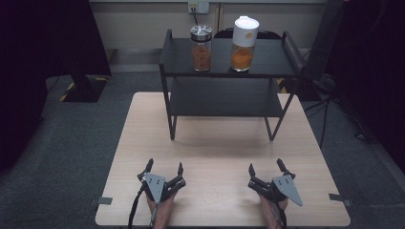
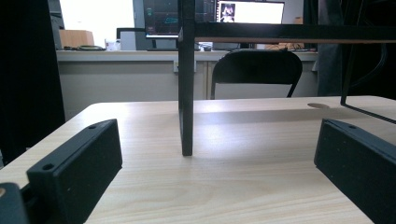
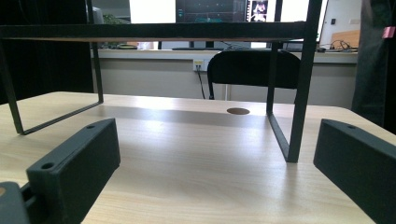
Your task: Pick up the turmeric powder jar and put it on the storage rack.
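Note:
A black two-tier shelf rack (image 1: 229, 71) stands at the far half of the wooden table (image 1: 143, 143). On its top shelf sit a glass jar with a silver lid (image 1: 201, 48) and a jar with a tall white lid (image 1: 244, 43), both holding orange-brown contents. My left gripper (image 1: 165, 167) rests near the front edge, open, nothing between its jaws. My right gripper (image 1: 265, 166) rests open to its right, likewise holding nothing. The left gripper view faces the rack's front left leg (image 2: 186, 102); the right gripper view faces its front right leg (image 3: 299, 98).
A black chair (image 2: 254, 70) stands behind the table. Monitors and a counter (image 2: 140, 56) lie farther back. A dark stand base (image 1: 83, 88) sits on the floor at far left, and cables (image 1: 334, 109) trail on the floor at right. A round hole (image 3: 238, 111) marks the tabletop.

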`<control>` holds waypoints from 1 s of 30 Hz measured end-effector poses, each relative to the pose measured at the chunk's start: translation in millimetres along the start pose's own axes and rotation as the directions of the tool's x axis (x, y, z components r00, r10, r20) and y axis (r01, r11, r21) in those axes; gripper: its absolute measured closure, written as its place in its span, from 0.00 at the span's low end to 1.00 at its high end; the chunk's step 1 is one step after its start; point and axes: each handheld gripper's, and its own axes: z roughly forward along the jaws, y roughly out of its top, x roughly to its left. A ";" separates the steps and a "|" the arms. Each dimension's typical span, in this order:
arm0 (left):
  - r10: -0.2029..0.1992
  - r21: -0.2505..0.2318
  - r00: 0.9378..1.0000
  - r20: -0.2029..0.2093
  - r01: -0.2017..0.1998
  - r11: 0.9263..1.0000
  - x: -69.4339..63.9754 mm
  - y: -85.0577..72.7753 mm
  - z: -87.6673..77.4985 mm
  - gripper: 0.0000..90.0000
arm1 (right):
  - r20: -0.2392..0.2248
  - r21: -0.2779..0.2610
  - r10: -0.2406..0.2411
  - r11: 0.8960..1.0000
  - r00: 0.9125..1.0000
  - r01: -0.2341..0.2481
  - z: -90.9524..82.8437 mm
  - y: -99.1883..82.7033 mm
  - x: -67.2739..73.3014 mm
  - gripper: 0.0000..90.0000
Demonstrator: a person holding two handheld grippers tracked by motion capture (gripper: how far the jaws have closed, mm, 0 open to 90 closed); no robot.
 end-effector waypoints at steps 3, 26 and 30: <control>0.000 0.000 1.000 0.000 0.000 1.000 0.0 0.0 0.0 0.00 | 0.007 -0.003 0.002 1.000 1.000 -0.002 -0.5 -0.6 1.2 0.00; 0.000 0.000 1.000 0.002 0.000 1.000 0.4 0.0 0.0 0.00 | 0.009 -0.004 0.005 1.000 1.000 -0.005 -0.7 -0.7 1.6 0.00; 0.000 0.000 1.000 0.002 0.000 1.000 0.3 0.0 0.0 0.00 | 0.005 -0.004 0.005 1.000 1.000 -0.005 -0.8 -0.8 0.8 0.00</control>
